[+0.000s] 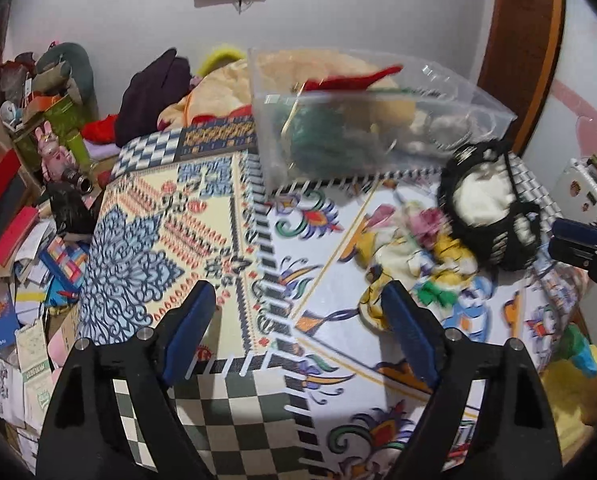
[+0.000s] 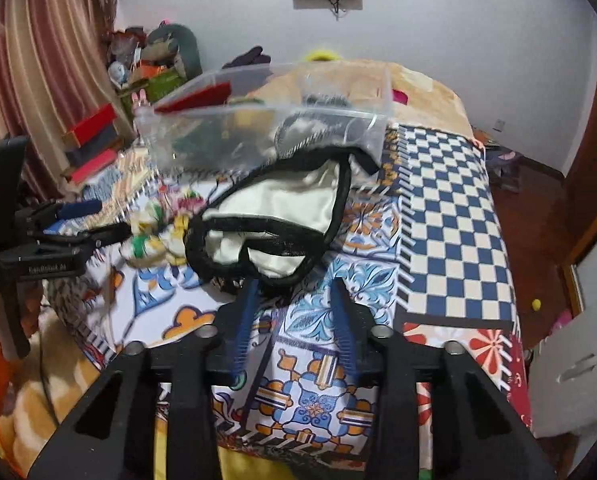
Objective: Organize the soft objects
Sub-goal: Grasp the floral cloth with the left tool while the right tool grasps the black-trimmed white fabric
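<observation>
The black mesh item with white cloth inside is lifted a little over the patterned bedspread, just in front of the clear plastic bin. The bin holds red, green and beige soft things and stands near the far side of the bed. Beside the mesh item, on its left, lies a crumpled floral cloth. The bedspread to the right, with the blue checks, is bare up to the bed edge, and the near left part is bare too.

The right gripper pinches the lower rim of the mesh item, with its jaws narrowly apart. The left gripper has its jaws spread wide over the bedspread and touches nothing.
</observation>
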The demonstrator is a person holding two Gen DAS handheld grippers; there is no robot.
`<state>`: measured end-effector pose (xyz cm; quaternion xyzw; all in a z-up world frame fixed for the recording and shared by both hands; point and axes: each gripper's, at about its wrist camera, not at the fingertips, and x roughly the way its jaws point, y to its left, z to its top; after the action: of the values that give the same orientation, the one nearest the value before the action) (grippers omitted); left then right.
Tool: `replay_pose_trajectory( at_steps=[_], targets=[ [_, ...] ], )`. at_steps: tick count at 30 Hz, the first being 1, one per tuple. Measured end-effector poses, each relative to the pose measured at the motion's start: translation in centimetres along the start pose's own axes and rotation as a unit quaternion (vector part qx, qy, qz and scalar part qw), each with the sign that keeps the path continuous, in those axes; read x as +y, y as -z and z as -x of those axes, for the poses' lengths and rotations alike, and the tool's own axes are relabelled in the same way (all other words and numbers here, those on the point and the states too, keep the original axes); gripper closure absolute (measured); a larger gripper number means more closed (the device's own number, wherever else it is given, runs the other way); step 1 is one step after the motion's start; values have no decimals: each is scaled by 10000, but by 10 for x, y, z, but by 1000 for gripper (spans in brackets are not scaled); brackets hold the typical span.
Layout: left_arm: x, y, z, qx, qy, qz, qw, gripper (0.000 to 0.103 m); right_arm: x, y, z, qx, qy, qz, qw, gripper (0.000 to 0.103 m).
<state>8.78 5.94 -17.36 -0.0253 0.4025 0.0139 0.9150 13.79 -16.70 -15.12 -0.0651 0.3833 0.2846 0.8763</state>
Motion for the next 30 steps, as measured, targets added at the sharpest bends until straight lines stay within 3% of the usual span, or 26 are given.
replay_pose_trajectory(
  at_steps=[1,2,3,7,12,17,19,22,27,30],
  targets=[
    [-2,-2,5,-70,58,-2,10000,17,-1,-3,3,-102,-4,-66,9999,40],
    [-4,-4,9,-124,119,1,9999,17,0,-5,6,-203,7,-103,9997,23],
    [-7,-7,13,-182,231,5,9996,17,2,-8,11,-382,27,-130,9992,16],
    [-24,-13,10,-118,614,-78,9980,16,14,-22,3,-436,-50,56,9990,13],
    [-48,-11,-9,170,673,-300,9971,16,28,-25,-31,-74,-87,269,9996,11],
    [-55,-12,-29,246,550,-345,9976,17,18,-19,-50,195,-160,4,9997,11],
    [-59,-14,-33,218,494,-417,9977,18,12,-16,-53,251,-183,-140,9994,16],
    [-64,-14,-36,77,413,-465,9980,26,8,-13,-51,170,-74,-165,9997,31],
    [-76,-11,-31,-44,490,-587,9971,70,5,-12,-43,87,-111,-186,9997,66],
    [-76,-9,-28,-20,487,-559,9972,83,4,-10,-37,51,-110,-174,9998,73]
  ],
)
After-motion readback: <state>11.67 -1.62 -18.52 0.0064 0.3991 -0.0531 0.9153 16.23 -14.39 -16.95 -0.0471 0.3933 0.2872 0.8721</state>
